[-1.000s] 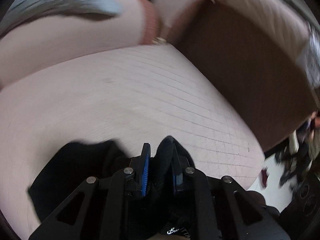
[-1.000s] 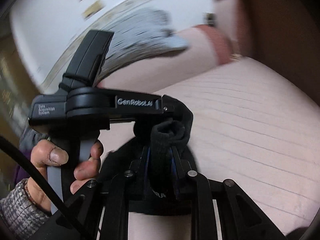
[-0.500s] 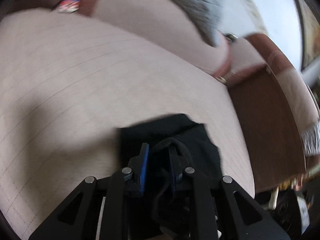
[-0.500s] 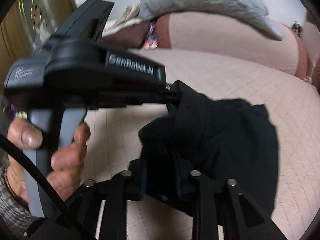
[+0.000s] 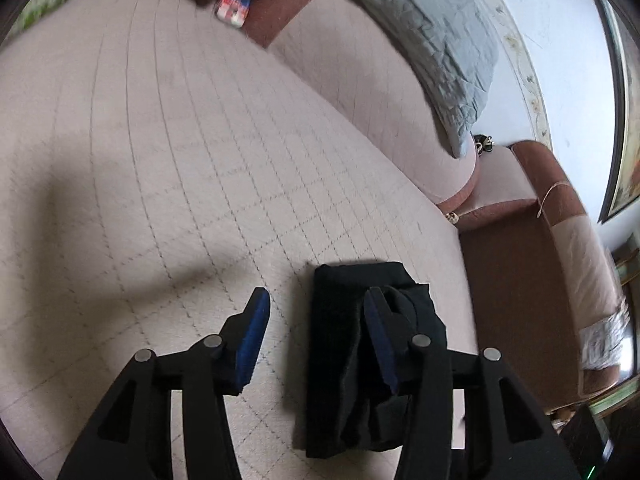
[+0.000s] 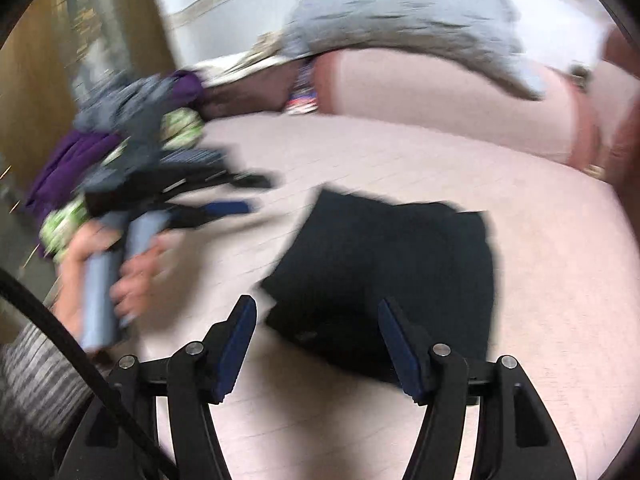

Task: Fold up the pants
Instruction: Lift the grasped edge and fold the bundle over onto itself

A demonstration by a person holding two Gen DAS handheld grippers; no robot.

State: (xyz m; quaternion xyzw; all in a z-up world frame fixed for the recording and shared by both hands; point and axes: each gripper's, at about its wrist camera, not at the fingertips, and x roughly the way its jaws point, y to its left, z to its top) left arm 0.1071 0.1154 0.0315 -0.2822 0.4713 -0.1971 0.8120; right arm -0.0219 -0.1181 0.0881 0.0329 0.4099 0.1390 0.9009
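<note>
Black pants [image 5: 360,344] released since earlier frame, laid folded on pink quilted cushion [image 5: 168,152]. Left gripper [image 5: 316,304] and right gripper [image 6: 316,312] jaws just opened, nothing clamped.

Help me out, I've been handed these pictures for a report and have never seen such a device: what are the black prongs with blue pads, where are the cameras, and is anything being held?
No robot here: a person holds a hand-held gripper in each hand. Each has a wide-angle camera looking forward along its two jaws, so the black prongs at the bottom of each picture are the tool itself.

One picture looks out from the left gripper, the other from the right gripper. In the right one you also see the person's hand gripping the other tool's handle.

The surface is a pale quilted sofa seat. On it lies a pair of black pants, folded into a small bundle. A grey blanket hangs over the backrest, and a blurred pile of clothes sits at the far end.

Both sets of jaws have just been opening and stand apart. Nothing is held; the pants rest on the seat.
</note>
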